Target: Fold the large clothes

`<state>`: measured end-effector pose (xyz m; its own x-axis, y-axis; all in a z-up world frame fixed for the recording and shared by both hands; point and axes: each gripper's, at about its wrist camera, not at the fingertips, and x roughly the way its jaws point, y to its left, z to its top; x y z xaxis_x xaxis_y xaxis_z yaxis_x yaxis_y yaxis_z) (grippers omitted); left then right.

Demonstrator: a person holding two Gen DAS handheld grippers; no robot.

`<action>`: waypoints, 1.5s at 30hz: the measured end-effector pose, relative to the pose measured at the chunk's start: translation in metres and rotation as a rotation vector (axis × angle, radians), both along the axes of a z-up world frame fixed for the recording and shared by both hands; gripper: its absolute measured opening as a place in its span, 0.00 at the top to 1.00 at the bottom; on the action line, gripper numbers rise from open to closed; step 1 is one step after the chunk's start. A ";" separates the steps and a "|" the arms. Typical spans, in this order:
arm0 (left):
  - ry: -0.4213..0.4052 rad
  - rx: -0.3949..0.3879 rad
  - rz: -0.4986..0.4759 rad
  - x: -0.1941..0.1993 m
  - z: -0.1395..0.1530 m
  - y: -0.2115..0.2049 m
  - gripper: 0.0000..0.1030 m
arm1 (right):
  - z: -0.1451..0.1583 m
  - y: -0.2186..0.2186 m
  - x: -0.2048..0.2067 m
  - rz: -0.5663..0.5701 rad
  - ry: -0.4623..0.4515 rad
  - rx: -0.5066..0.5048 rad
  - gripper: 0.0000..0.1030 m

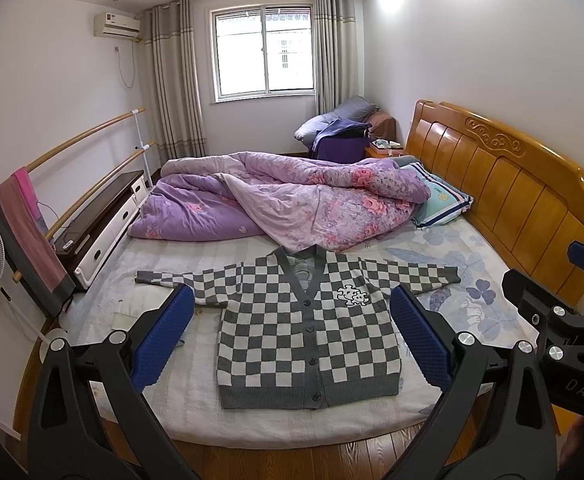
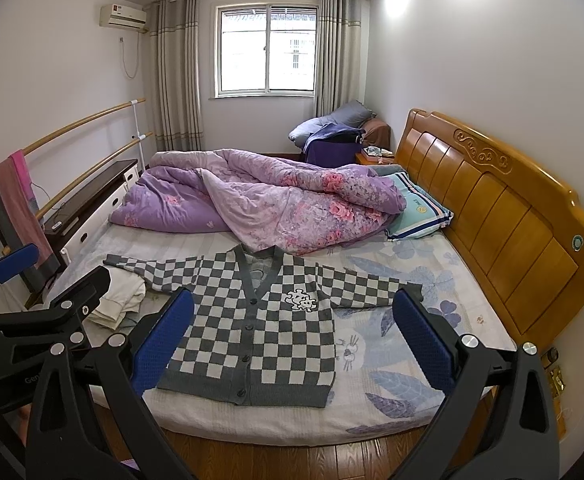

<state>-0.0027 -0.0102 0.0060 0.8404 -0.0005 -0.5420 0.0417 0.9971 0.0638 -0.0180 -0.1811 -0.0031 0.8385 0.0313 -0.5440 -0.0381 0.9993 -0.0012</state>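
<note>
Left wrist view: the checkered cardigan (image 1: 307, 332) lies flat, unfolded — folding not begun. Both grippers, left (image 1: 292, 332) and right (image 2: 292, 334), gape wide, empty — next, probably pinch a sleeve.

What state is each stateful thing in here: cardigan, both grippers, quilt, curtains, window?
Checkered cardigan: flat on the bed, buttoned, sleeves spread, unfolded.
Left gripper: open, holding nothing, above the bed's near edge.
Right gripper: open, holding nothing.
Purple quilt: rumpled, heaped behind the cardigan.
Curtains: drawn aside.
Window: cannot tell if open or shut.
</note>
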 end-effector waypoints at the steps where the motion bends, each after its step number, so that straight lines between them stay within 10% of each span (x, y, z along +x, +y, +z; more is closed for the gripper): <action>1: 0.000 -0.003 0.001 0.000 0.000 0.000 0.05 | 0.000 0.000 0.000 0.000 0.001 0.002 0.07; 45: 0.034 -0.013 -0.008 0.007 -0.011 -0.006 0.05 | -0.003 -0.001 0.007 0.003 0.028 0.008 0.07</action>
